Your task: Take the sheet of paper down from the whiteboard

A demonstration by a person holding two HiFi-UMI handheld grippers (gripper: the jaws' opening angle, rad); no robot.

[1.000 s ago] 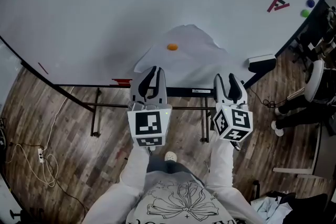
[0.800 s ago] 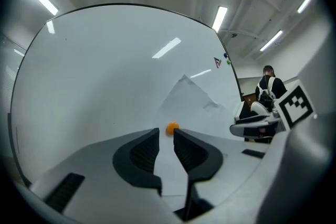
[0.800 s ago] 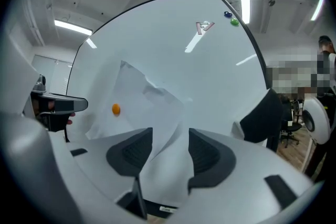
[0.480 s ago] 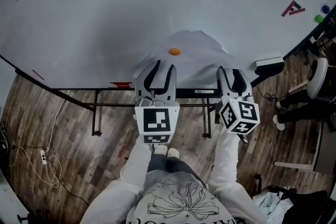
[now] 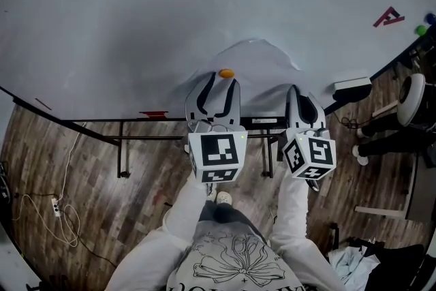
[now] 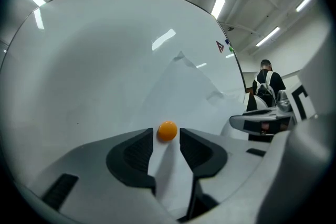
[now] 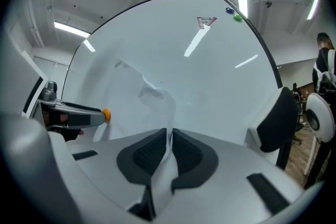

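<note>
A white sheet of paper (image 5: 259,65) hangs bulging on the whiteboard (image 5: 136,10), pinned by an orange round magnet (image 5: 226,73). My left gripper (image 5: 218,86) is at the magnet; in the left gripper view the magnet (image 6: 167,130) sits between the fingertips of that gripper (image 6: 166,135), whose jaws are opening and do not press on it. My right gripper (image 5: 303,100) is at the sheet's lower right edge. In the right gripper view its jaws (image 7: 169,136) are closing, and the pads pinch the paper (image 7: 134,113).
A red letter-shaped magnet (image 5: 388,16) and a green magnet (image 5: 421,29) sit at the board's far right. An eraser (image 5: 353,85) lies on the tray rail. A person (image 6: 265,81) stands beyond the board's end. A cable (image 5: 41,208) lies on the wooden floor.
Both grippers have moved up to the board. The left jaws, narrow before, now stand wide around the magnet. The right jaws have come together on the paper's edge.
</note>
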